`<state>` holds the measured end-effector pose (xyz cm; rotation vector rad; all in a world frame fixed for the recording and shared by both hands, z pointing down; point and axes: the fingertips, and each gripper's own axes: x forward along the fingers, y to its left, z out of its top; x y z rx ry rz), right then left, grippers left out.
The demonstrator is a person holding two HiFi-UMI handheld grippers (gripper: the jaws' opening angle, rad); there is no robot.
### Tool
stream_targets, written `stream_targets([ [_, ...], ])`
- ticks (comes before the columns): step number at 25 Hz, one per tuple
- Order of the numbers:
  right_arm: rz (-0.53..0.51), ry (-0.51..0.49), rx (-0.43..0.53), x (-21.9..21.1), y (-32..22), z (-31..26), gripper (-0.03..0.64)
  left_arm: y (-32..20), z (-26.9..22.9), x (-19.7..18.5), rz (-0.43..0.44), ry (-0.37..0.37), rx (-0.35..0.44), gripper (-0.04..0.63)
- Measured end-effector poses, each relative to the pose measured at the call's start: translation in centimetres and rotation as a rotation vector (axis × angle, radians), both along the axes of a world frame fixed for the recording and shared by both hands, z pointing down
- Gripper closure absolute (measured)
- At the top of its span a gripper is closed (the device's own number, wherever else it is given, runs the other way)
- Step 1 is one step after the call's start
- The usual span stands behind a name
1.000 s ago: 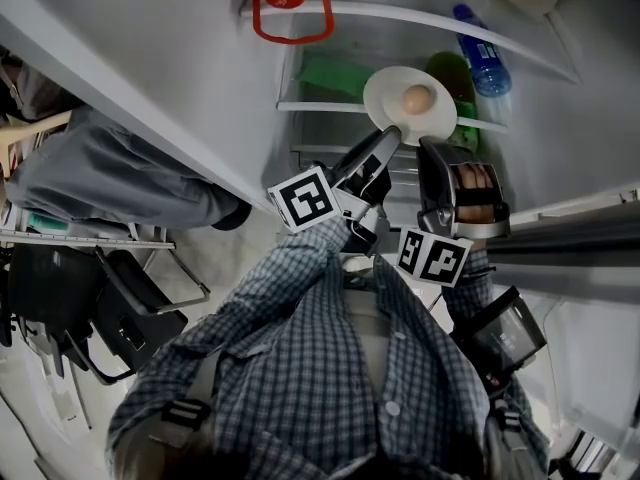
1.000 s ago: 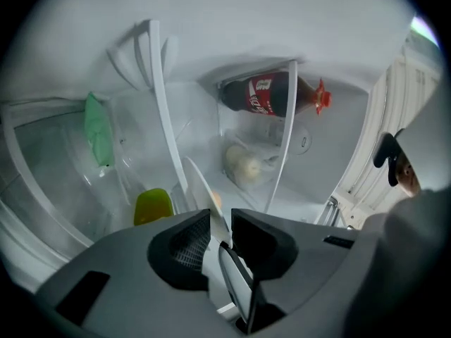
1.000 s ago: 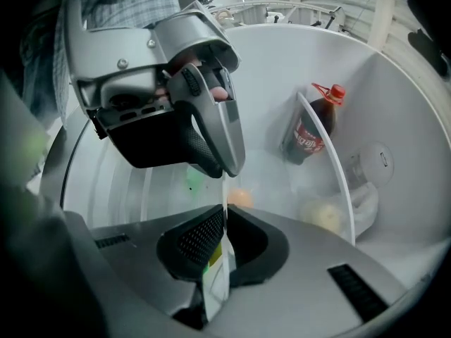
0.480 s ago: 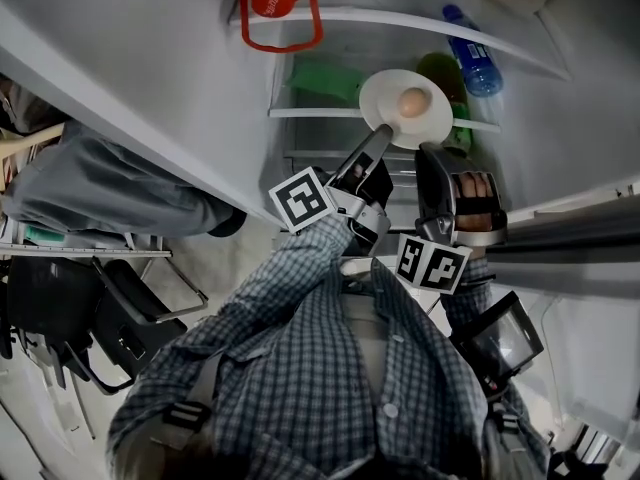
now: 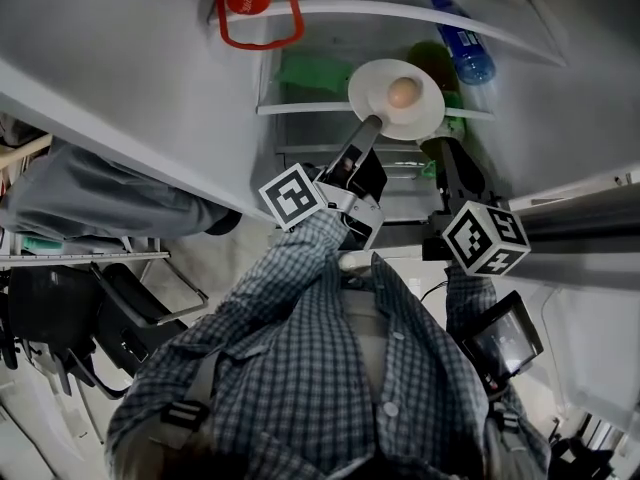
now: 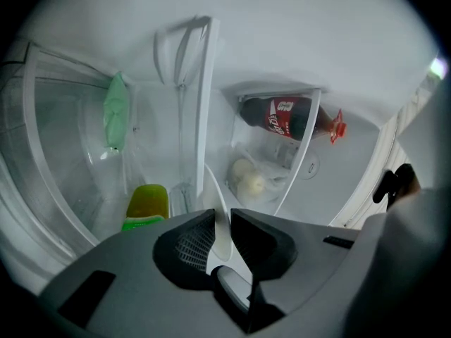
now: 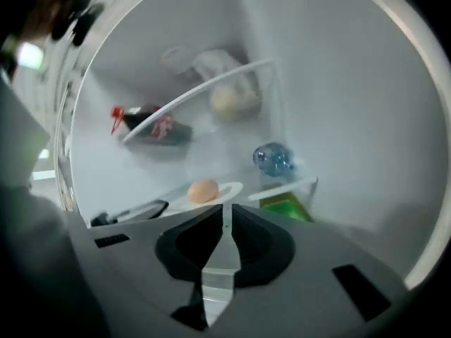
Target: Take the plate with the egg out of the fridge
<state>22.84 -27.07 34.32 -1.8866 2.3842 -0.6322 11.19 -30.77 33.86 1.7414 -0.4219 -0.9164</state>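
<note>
While the fridge stands open, the left claw [image 5: 371, 125] [image 6: 220, 220] is clamped on the near rim of the plate [image 5: 375, 101] [image 6: 213, 189] [image 7: 227, 189], one jaw on each face of the rim. The plate is held about level at the front edge of a glass shelf [image 5: 300, 108]; I cannot tell whether it still rests on the shelf. The egg [image 5: 403, 92] [image 7: 203, 190] lies on its side at the plate's middle, with its long axis running across the right gripper view. The right claw [image 5: 440, 153] [image 7: 225, 220] sits just right of the plate with its jaws together on nothing, not touching the plate. On the shelves behind are a green pack [image 5: 315, 73] and a yellow-green tub [image 6: 148, 203] [image 7: 285, 206], and a blue bottle [image 5: 462, 40] [image 7: 273, 158] lies on its side to the right. The door rack [image 6: 299, 157] holds a dark bottle with red cap [image 6: 285, 117] [image 7: 151, 127] lying flat above, and a clear bag of pale round items [image 6: 250, 178] [image 7: 232, 97] below. The fridge door [image 5: 120, 58] swings out to the left. The person's checked shirt [image 5: 330, 368] fills the lower head view. The floor [image 5: 240, 258] is pale, and a dark metal frame [image 5: 110, 298] stands at left.
</note>
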Motion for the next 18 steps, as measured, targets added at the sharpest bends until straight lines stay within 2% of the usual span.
stream_targets([
  [2, -0.004, -0.308, -0.021, 0.0, -0.3, 0.0, 0.578, 0.0, 0.0, 0.0, 0.001, 0.005, -0.002, 0.52],
  [3, -0.006, -0.425, -0.025, 0.0, -0.5, -0.1, 0.556, 0.1, 0.0, 0.0, 0.002, 0.005, -0.003, 0.52],
  [6, 0.0, -0.608, -0.025, 0.3, -1.0, -0.1, 0.529, 0.2, 0.0, 0.0, 0.005, 0.002, 0.0, 0.52],
  [10, -0.021, -0.714, 0.001, 0.0, -1.9, -0.7, 0.529, 0.2, -0.1, -0.2, 0.005, 0.0, 0.004, 0.52],
  [15, -0.038, -0.759, 0.001, -0.5, -2.8, -0.5, 0.529, 0.4, -0.1, -0.4, 0.009, 0.008, 0.003, 0.522],
  [18, -0.044, -0.735, 0.012, -0.5, -3.1, -0.5, 0.529, 0.4, -0.1, -0.5, 0.014, 0.008, 0.012, 0.522],
])
